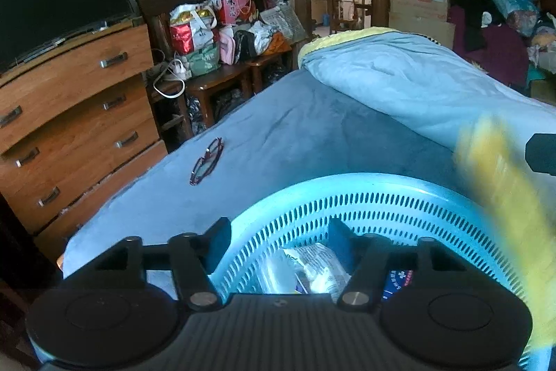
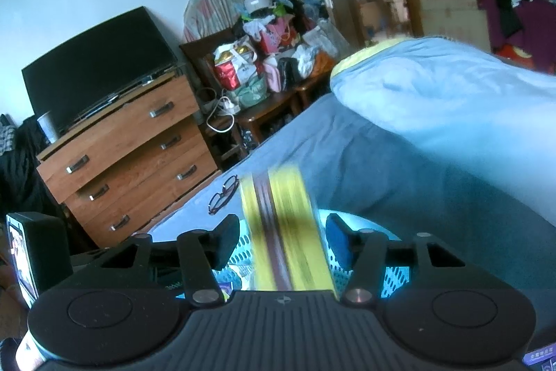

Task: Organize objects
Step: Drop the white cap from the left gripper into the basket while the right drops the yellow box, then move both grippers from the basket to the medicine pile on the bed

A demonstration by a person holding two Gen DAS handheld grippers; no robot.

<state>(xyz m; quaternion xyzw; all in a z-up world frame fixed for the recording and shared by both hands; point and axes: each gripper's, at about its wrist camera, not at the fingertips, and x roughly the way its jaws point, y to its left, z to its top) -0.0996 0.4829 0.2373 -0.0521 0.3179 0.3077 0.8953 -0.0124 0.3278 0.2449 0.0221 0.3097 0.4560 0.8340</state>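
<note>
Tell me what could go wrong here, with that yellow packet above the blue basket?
The blurred yellow packet sits between the right hand-held gripper pads without visible contact; it may miss the basket and land on the bed. The glasses near the bed's edge could get knocked off.

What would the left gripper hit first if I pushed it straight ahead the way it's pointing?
Most likely the far inner wall of the blue basket, since the left gripper sits open over it, above the plastic packets inside. Depth is unclear; aimed higher, it would clear the rim and meet the bed cover.
</note>
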